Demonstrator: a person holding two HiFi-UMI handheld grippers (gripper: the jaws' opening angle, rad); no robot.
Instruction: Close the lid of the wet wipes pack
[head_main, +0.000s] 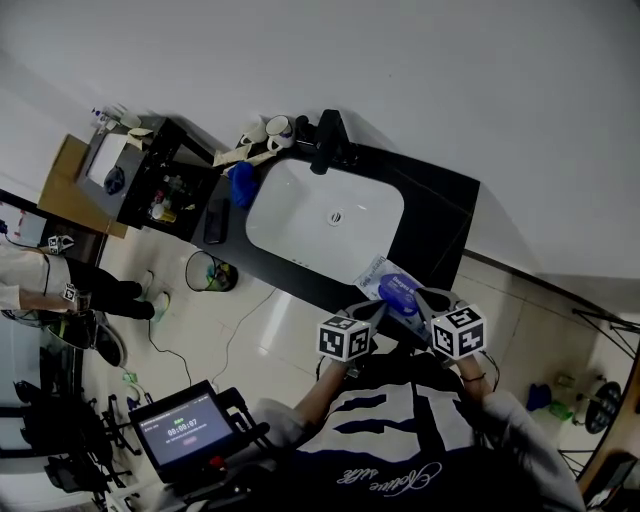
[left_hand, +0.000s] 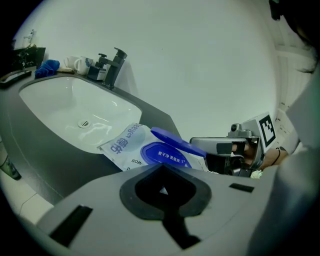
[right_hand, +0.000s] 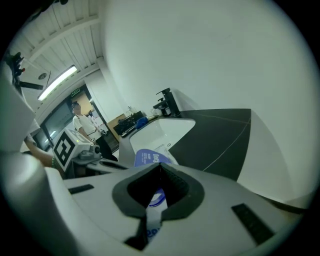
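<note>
Wipes pack (right_hand: 151, 159) between right gripper's (right_hand: 160, 168) fingers (right_hand: 216, 210)

I am holding both forearms (head_main: 322, 385) bent and reaching forward from my chest, bringing the left gripper (left_hand: 162, 170) and the right gripper (right_hand: 159, 170) in close, angling toward each other with their marker cubes (head_main: 345, 338) side by side. The left gripper's jaws are meeting at their tips. The right gripper's jaws are pinching an edge of the wet wipes pack (right_hand: 156, 199).
</note>
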